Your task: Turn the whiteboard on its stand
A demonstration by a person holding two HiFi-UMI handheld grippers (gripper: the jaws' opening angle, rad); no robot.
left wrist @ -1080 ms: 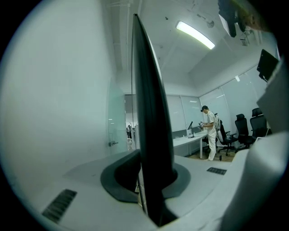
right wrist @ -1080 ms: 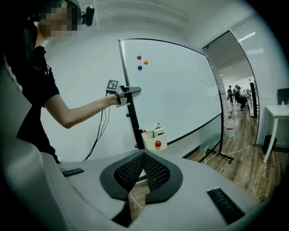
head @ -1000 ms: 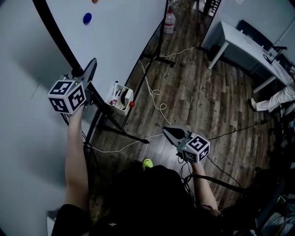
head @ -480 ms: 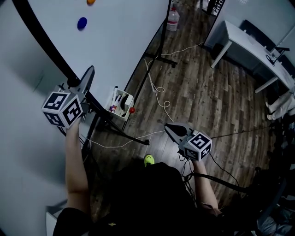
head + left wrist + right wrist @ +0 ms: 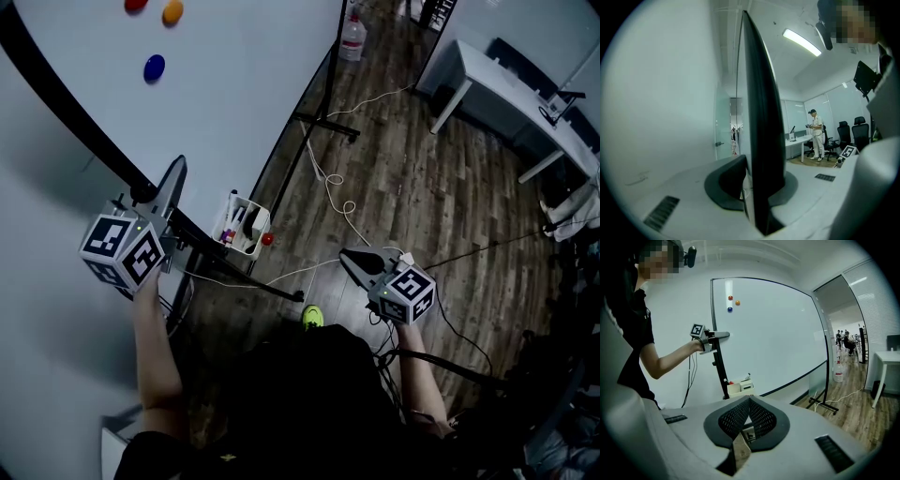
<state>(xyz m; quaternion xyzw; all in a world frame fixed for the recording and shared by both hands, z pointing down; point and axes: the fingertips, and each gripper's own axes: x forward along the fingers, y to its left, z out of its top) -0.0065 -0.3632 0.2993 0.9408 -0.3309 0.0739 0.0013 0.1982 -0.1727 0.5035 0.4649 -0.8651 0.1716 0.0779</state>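
1. Swung since a sec ago: whiteboard (image 5: 234,84), on its stand (image 5: 325,120), w/ your left gripper (image 5: 169,183) riding its black frame (image 5: 761,131).
2. Left fingers clamped on frame edge; right gripper (image 5: 347,256) fingers together, empty.
3. Board prob. stiff, light-ish, slick-faced: hold the rim.

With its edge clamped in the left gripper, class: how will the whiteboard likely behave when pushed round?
The whiteboard is probably stiff: its black frame runs straight through the left gripper. Being large, it likely swings heavily and slowly. Its stand rests on thin floor bars, so a hard shove might tip it or spill the tray.
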